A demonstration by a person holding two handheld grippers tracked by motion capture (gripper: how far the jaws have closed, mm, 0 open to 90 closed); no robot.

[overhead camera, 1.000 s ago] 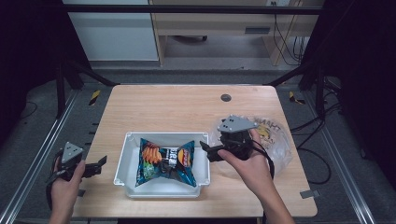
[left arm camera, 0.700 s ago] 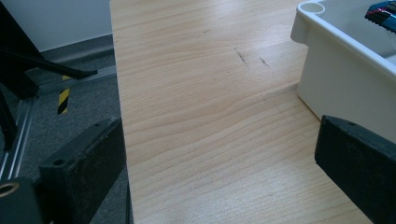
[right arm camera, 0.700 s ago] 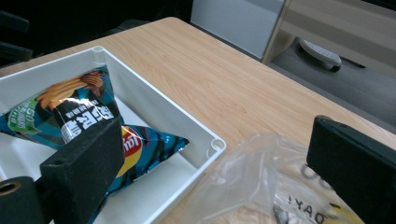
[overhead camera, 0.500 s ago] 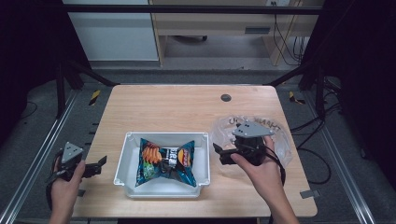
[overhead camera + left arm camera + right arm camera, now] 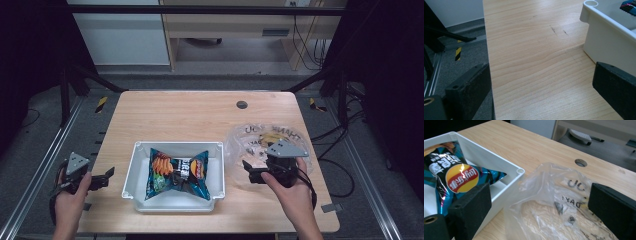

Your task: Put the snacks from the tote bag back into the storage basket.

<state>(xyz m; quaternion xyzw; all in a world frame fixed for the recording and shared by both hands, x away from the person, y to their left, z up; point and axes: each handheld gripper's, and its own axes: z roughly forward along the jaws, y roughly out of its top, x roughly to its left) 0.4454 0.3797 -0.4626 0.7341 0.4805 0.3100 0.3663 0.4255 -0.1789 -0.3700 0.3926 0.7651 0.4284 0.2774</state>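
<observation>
A blue crisp packet (image 5: pixel 177 172) lies in the white rectangular plastic tub (image 5: pixel 216 186). Both the left gripper (image 5: pixel 102 179) and right gripper (image 5: pixel 250 172) gape wide, empty, the right above a clear printed plastic bag (image 5: pixel 255 137).

A chip bag (image 5: pixel 177 172) lies in the tray (image 5: pixel 173 201) mid-table (image 5: pixel 190 112), with a plastic bag (image 5: pixel 250 137) just right of it.

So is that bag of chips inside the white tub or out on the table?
Inside. The chip bag lies flat in the white tub, with the tub's walls around it on every side.
</observation>
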